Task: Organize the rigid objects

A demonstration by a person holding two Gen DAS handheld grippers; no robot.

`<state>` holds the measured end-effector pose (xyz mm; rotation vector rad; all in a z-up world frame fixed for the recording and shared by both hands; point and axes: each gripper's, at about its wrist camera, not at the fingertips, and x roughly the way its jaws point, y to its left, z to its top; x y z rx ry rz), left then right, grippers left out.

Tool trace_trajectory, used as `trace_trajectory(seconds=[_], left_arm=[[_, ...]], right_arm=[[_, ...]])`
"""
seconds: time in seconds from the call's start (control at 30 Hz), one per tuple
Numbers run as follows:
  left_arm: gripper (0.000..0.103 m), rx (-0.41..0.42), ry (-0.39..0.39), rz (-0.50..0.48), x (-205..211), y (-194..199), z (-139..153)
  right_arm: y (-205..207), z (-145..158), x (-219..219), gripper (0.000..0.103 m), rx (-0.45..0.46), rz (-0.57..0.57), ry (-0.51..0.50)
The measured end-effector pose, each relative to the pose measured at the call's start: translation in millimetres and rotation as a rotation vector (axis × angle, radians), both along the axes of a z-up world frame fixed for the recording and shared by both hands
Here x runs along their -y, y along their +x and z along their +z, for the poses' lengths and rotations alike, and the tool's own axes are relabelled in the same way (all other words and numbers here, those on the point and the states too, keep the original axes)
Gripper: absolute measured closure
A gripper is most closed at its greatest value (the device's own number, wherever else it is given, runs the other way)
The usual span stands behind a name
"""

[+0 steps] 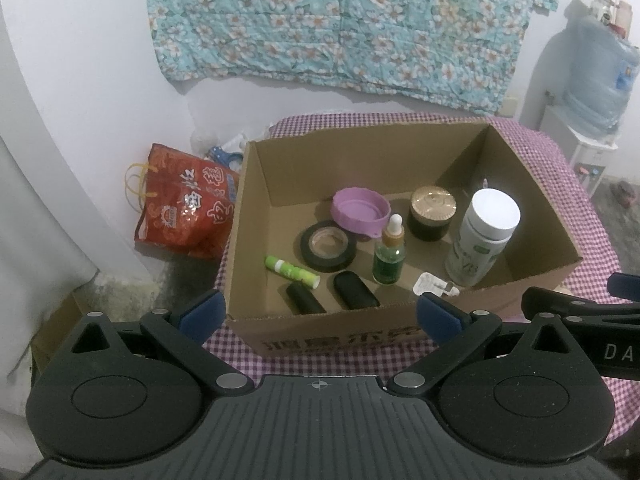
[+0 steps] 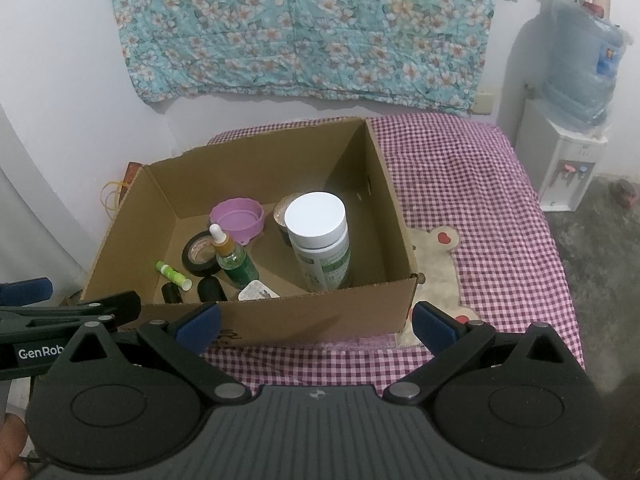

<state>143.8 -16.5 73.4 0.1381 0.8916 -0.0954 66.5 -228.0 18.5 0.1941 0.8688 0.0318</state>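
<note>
My left gripper (image 1: 320, 312) and right gripper (image 2: 316, 320) hover before the cardboard box (image 1: 320, 334), jaws released and empty. The white-capped bottle (image 2: 318, 240), dropper bottle (image 1: 390, 252) and black tape roll (image 1: 329, 246) sit inside; I judge packing done, retreat next.

The near wall of the cardboard box (image 1: 320, 332) hid the lower ends of the two black cases (image 1: 306, 300) in the left wrist view, and its printed characters were cut by the gripper body. In the right wrist view the white-capped bottle (image 2: 320, 240) covered most of the gold-lidded jar (image 2: 281, 212), and the box wall cut off the white packet (image 2: 256, 291). The bottle's label text was too small to read. The red bag (image 2: 130, 174) showed only a sliver behind the box there.
</note>
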Motion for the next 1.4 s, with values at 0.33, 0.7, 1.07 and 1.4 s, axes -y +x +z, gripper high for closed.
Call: trace_trajectory(seconds=[0.33, 0.7, 1.07, 1.4], left_arm=[[0.001, 0.002, 0.0, -0.001, -0.8, 0.1, -0.4], [0.001, 0.004, -0.001, 0.001, -0.8, -0.1, -0.7], [0.001, 0.006, -0.001, 0.002, 0.1, -0.2, -1.0], [0.001, 0.007, -0.003, 0.006, 1.4, -0.7, -1.1]], right_arm=[[0.1, 0.4, 0.2, 0.0, 0.001, 0.0, -0.001], [0.0, 0.1, -0.1, 0.0, 0.0, 0.0, -0.001], [-0.4, 2.2, -0.1, 0.0, 0.001, -0.004, -0.003], [-1.1, 1.9, 1.0, 0.0, 0.002, -0.006, -0.003]])
